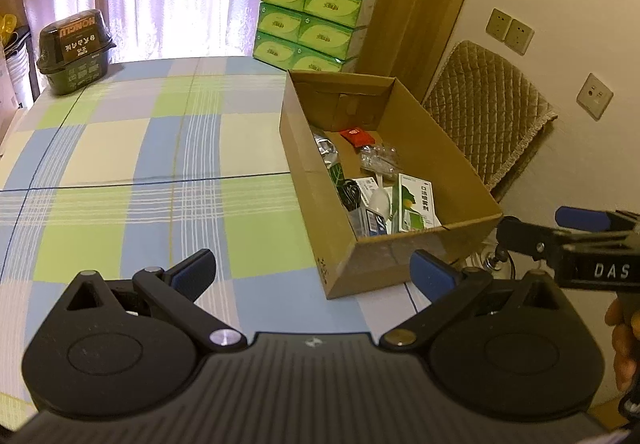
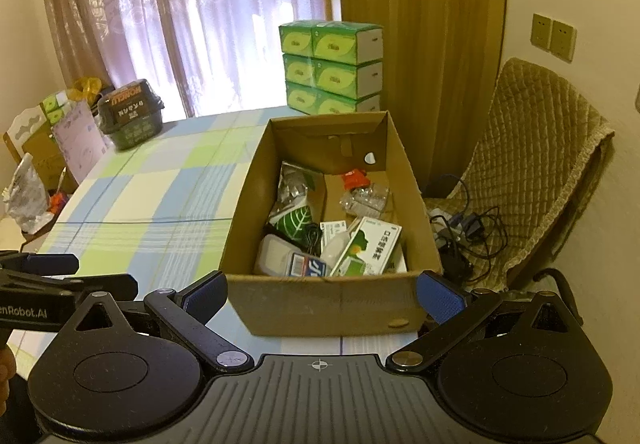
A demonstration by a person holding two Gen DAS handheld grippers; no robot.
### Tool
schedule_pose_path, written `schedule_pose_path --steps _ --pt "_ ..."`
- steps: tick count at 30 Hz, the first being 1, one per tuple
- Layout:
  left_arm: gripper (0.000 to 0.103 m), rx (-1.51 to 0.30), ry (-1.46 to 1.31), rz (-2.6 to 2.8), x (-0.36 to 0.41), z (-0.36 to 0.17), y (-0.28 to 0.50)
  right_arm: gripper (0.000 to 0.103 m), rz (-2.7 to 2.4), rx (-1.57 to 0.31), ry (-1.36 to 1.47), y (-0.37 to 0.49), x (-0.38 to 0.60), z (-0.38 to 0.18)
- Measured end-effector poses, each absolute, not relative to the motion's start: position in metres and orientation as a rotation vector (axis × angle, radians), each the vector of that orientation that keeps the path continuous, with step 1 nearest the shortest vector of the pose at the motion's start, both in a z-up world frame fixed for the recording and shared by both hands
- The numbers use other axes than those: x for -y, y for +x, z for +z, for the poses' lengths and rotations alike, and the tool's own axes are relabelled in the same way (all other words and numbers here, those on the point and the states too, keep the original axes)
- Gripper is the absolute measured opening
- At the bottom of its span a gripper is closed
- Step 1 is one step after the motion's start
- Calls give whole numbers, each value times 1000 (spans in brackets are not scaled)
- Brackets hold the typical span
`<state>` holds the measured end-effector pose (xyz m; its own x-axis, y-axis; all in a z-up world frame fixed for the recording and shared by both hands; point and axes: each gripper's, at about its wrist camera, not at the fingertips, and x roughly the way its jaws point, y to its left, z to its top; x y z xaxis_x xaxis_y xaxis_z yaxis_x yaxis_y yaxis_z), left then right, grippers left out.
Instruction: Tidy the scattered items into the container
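An open cardboard box [image 1: 306, 164] [image 2: 320, 142] stands on the right part of the checked tablecloth [image 1: 160, 148] [image 2: 160, 196]. Inside lie a green-and-white medicine carton [image 1: 416, 202] [image 2: 368, 246], a red packet [image 1: 356, 135] [image 2: 354, 178], a clear plastic bag [image 2: 366, 198], foil packs [image 2: 294, 184], a black cable [image 1: 350, 192] and other small items. My left gripper [image 1: 314, 274] is open and holds nothing, hovering over the cloth just left of the box's near corner. Low in front of the box's near wall, my right gripper [image 2: 324, 296] is also open and holds nothing. No loose items show on the cloth.
A stack of green tissue packs [image 1: 316, 20] [image 2: 332, 68] stands behind the box. A dark green tub [image 1: 74, 52] [image 2: 130, 116] sits at the table's far left corner. Right of the table is a quilted chair [image 1: 488, 104] [image 2: 532, 172] carrying tangled cables [image 2: 464, 232]. Bags and cartons crowd the left edge [image 2: 32, 188].
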<state>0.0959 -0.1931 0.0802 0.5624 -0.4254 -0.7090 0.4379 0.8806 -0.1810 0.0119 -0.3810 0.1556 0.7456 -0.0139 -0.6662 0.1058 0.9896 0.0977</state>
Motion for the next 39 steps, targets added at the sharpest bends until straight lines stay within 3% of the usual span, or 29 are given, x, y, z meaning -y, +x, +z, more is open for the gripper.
schedule_pose_path --steps 39 --pt "102 -845 18 -518 156 82 7 103 -172 -750 113 -80 344 170"
